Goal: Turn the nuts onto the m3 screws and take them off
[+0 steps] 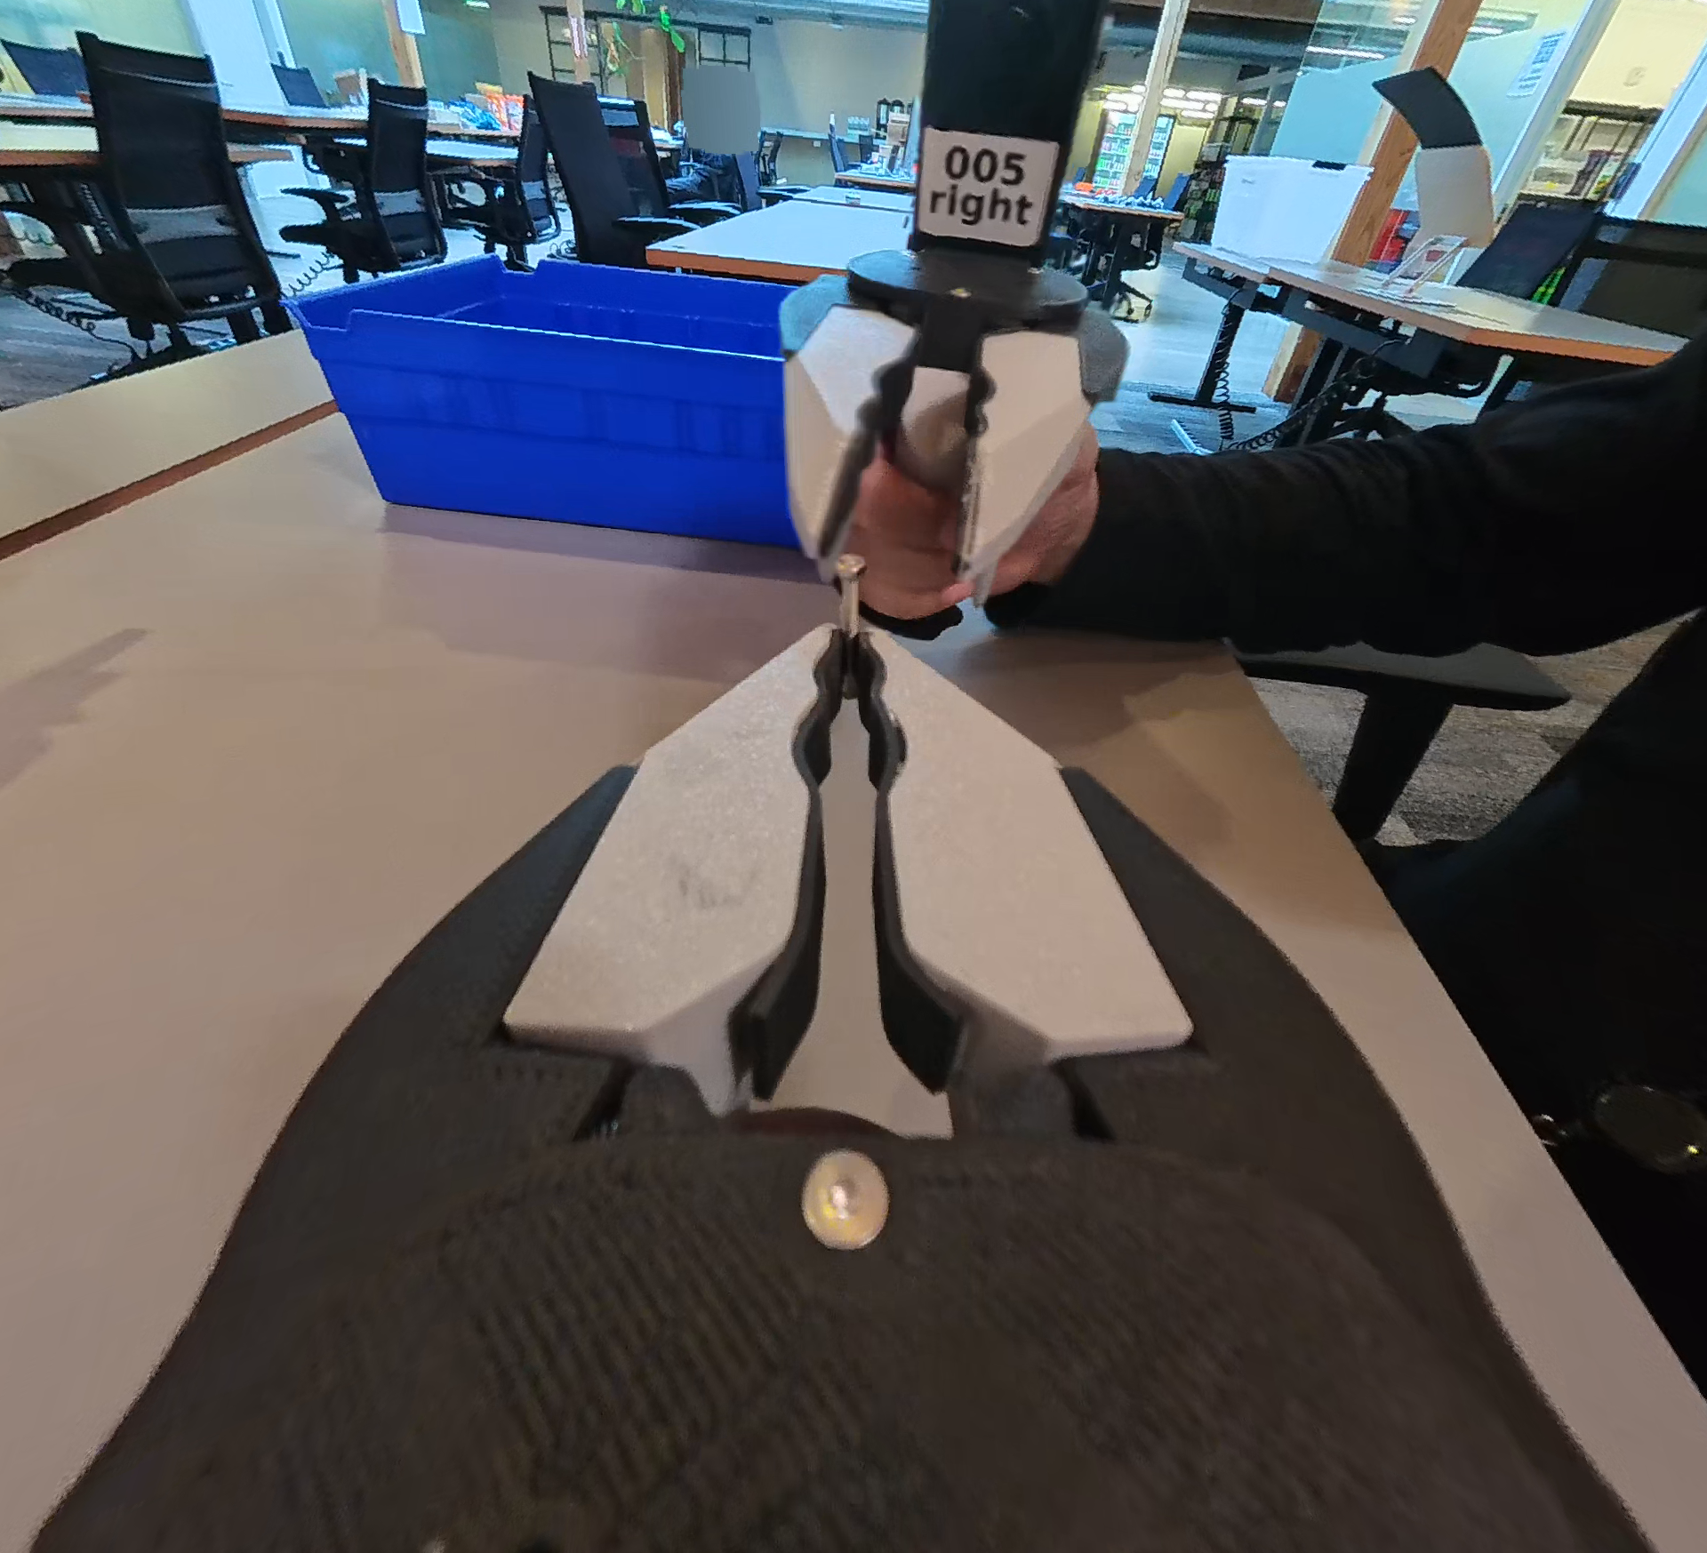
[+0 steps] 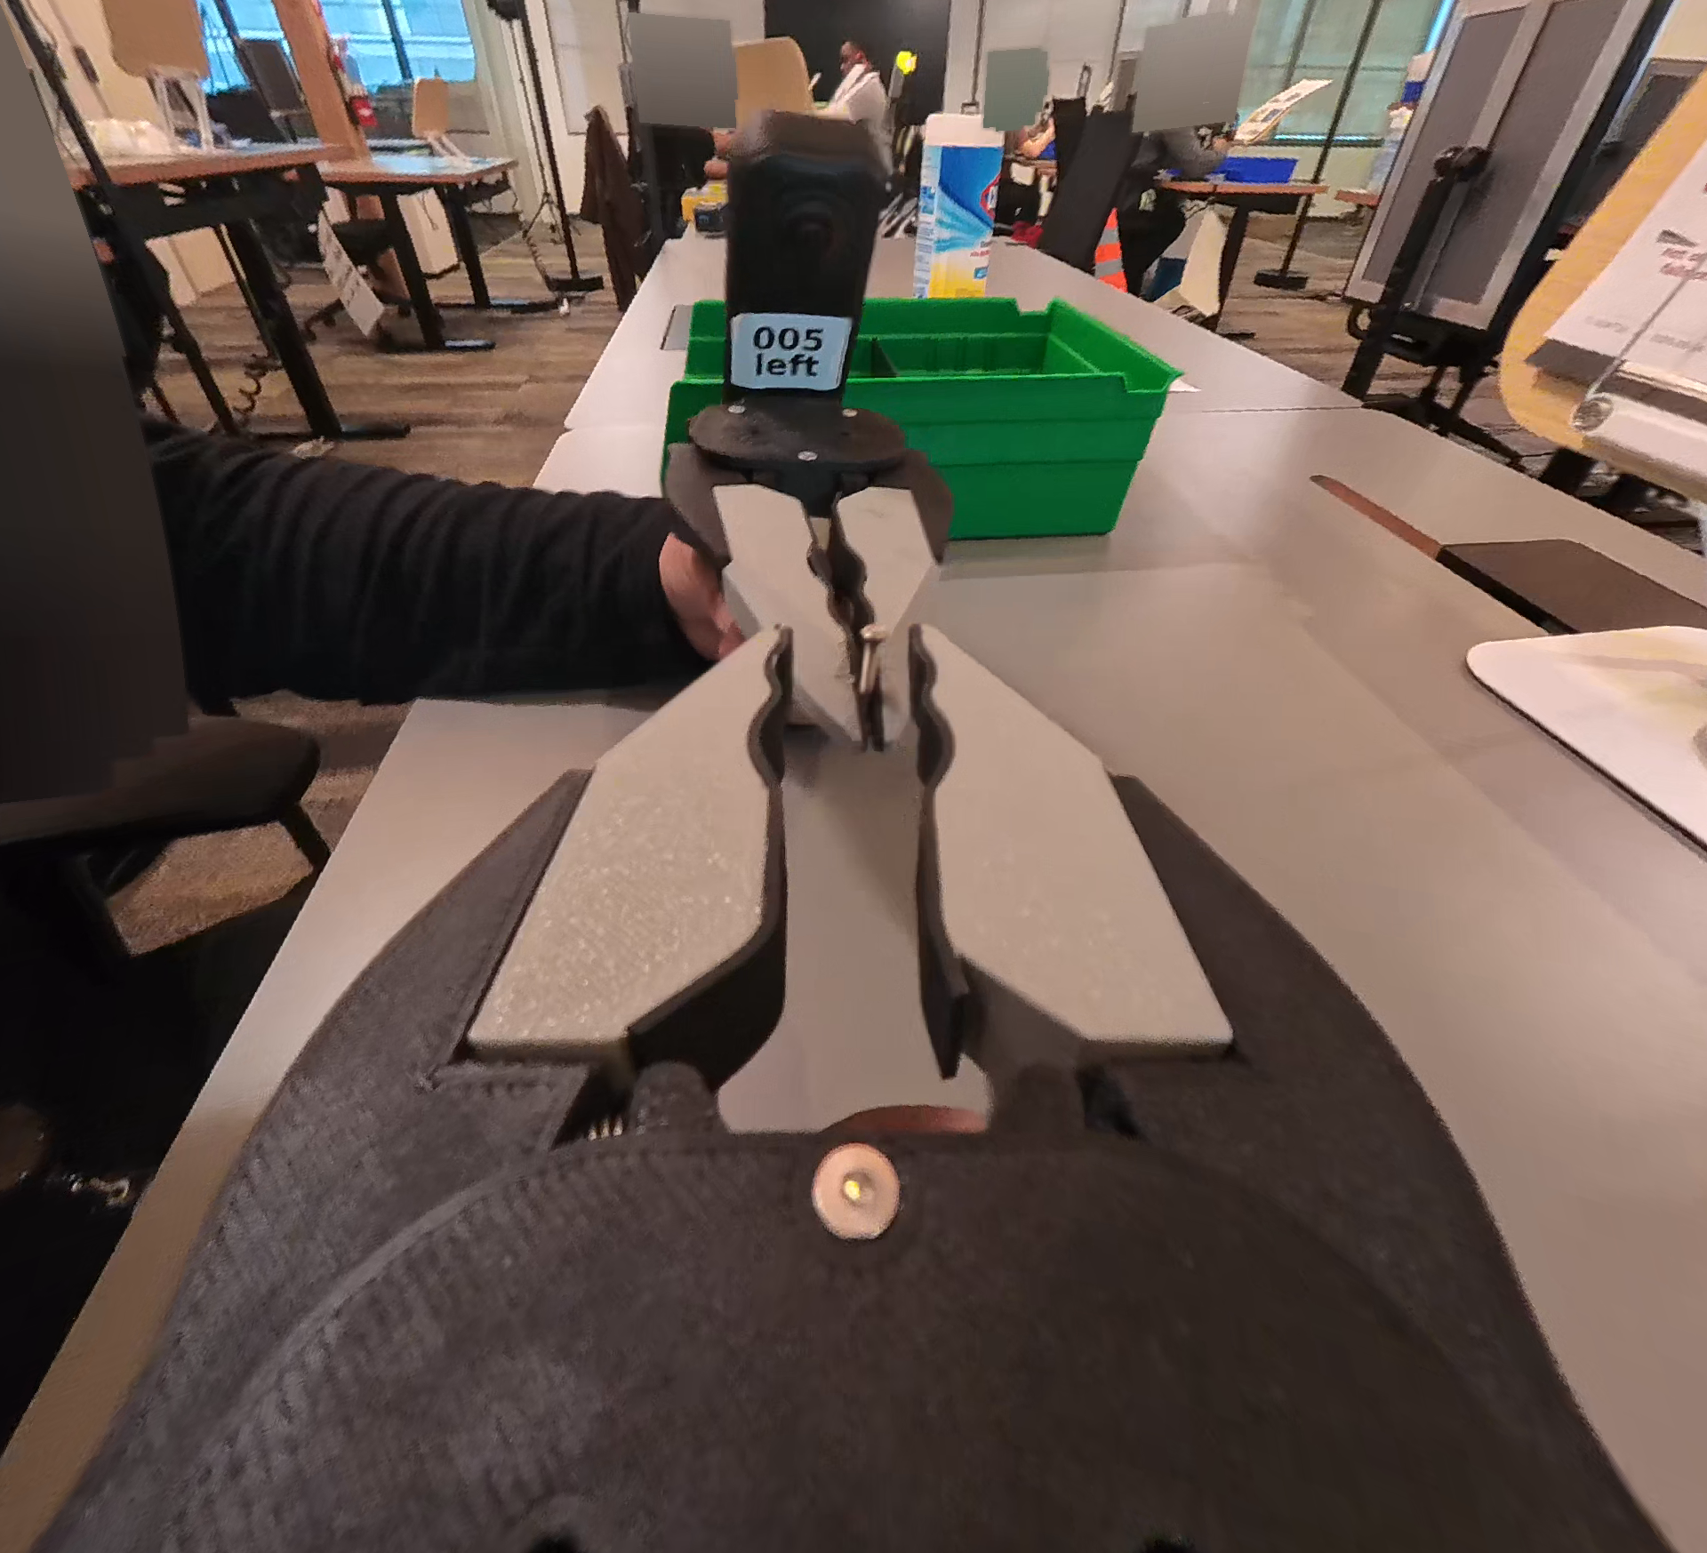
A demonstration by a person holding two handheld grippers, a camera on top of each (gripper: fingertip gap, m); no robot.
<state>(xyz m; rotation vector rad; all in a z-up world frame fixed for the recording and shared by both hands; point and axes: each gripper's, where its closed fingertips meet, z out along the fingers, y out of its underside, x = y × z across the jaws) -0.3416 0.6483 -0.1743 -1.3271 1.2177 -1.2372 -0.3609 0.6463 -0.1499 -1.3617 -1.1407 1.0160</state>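
My left gripper (image 1: pixel 852 648) is shut on a small silver screw (image 1: pixel 849 596), which stands up from its fingertips with the head on top. In the right wrist view the left gripper (image 2: pixel 871 731) points toward me, and the screw (image 2: pixel 869 664) sits between my right gripper's open fingers. My right gripper (image 2: pixel 848 639) is open, its fingers on either side of the screw without touching it. In the left wrist view it (image 1: pixel 901 571) faces me just above the screw, held by a hand in a black sleeve. I cannot make out a nut.
A blue bin (image 1: pixel 554 400) stands on the grey table (image 1: pixel 277 677) behind the grippers. A green bin (image 2: pixel 1016 437) stands on the table in the right wrist view, with a wipes canister (image 2: pixel 956 206) behind it. A white board (image 2: pixel 1616 705) lies at the right edge. Only a small space, under 4 cm, lies between the two pairs of fingers.
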